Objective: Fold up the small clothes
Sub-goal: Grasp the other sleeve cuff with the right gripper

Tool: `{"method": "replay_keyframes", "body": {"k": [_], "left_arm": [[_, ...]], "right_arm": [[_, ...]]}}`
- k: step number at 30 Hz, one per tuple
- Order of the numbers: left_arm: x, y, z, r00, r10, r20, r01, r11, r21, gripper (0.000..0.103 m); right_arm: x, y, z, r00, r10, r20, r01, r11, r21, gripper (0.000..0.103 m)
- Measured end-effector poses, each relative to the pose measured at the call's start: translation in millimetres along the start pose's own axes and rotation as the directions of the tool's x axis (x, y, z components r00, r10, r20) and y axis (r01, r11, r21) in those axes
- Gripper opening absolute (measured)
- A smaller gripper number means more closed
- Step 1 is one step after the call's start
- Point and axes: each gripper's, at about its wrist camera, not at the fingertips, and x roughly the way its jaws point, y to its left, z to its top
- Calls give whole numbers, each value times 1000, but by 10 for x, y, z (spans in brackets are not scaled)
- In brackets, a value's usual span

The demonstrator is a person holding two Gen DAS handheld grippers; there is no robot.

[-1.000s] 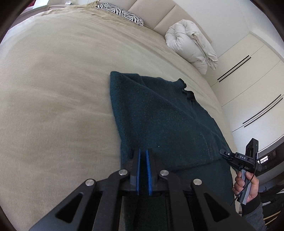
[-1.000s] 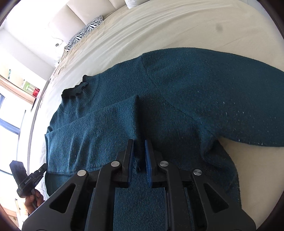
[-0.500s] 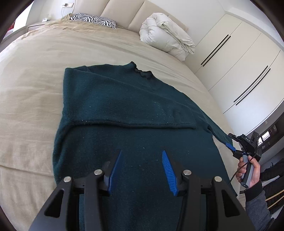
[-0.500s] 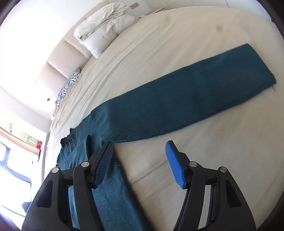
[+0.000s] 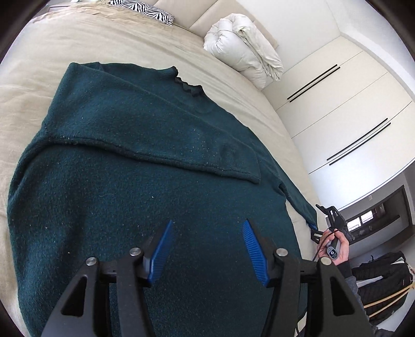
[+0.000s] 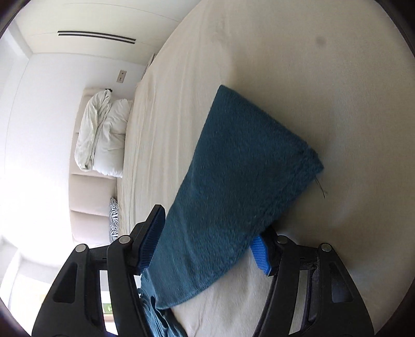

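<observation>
A dark teal sweater [image 5: 135, 160] lies flat on the beige bed [image 5: 39, 77], one sleeve folded across its chest. My left gripper [image 5: 207, 248] is open and empty, hovering above the sweater's lower body. The other sleeve [image 6: 233, 176] stretches out over the bed. My right gripper [image 6: 207, 243] is open, its blue pads on either side of that sleeve near the cuff. The right gripper also shows in the left wrist view [image 5: 328, 228] at the sleeve's end by the bed's edge.
A rolled white duvet [image 5: 243, 57] and a zebra pillow [image 5: 142, 10] lie at the headboard. White wardrobe doors [image 5: 337, 109] stand beside the bed. Dark bags [image 5: 376, 280] sit on the floor at the right.
Both grippers opened, releasing the sweater. The left one pulled back over the sweater's body. The right one swung out along the unfolded sleeve and now straddles it near the cuff.
</observation>
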Motion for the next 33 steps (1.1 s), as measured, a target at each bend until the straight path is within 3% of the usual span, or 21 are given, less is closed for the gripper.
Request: {"method": "replay_keyframes", "body": {"k": [1,4,6,9,11,15,18,20,24,28,30,31,32,33], "left_arm": [[5,19,14,1000,-2,0,2,1000,-10,59],[-1,115,61,1000,-16,0,16,999,-43,60],[5,179,103,999,-34,3,34,997,-72,60],[23,273,181,997,-68,20,70,990,-122,61],[27,305,235,996,-87,37,91,984,-151,62],[22,303,341,989,-131,66,142,972,-186,64],[38,290,410,983,-169,76,181,960,-212,68],[65,302,437,978,-195,80,209,949,-235,72],[185,354,465,970,-232,71,242,928,-284,78],[416,379,418,966,-256,20,247,904,-348,79],[495,311,393,973,-229,-7,213,916,-339,80],[526,273,384,978,-210,-16,193,923,-333,81],[549,238,380,981,-193,-21,176,928,-327,83],[565,206,382,984,-175,-23,158,933,-324,83]], "right_arm": [[24,11,81,1000,-12,8,12,1000,-4,52],[55,211,158,996,-84,13,85,989,-125,18],[-29,456,127,995,-92,30,96,964,-246,16],[-122,1079,-264,996,-82,33,88,880,-467,16],[-133,1568,-737,998,-57,3,47,787,-615,16],[-59,2332,-1949,993,-27,-116,-83,543,-836,14],[112,2544,-2886,979,-65,-191,-156,355,-922,14],[300,2517,-3380,968,-115,-223,-183,283,-941,14],[660,2200,-4036,935,-239,-261,-202,245,-948,14],[673,1768,-4344,902,-315,-294,-226,235,-945,17],[495,1614,-4367,896,-296,-330,-260,254,-932,25],[386,1524,-4369,891,-294,-346,-272,263,-926,34],[319,1449,-4313,887,-290,-359,-281,278,-919,51],[267,1371,-4257,885,-283,-369,-284,301,-911,57]]}}
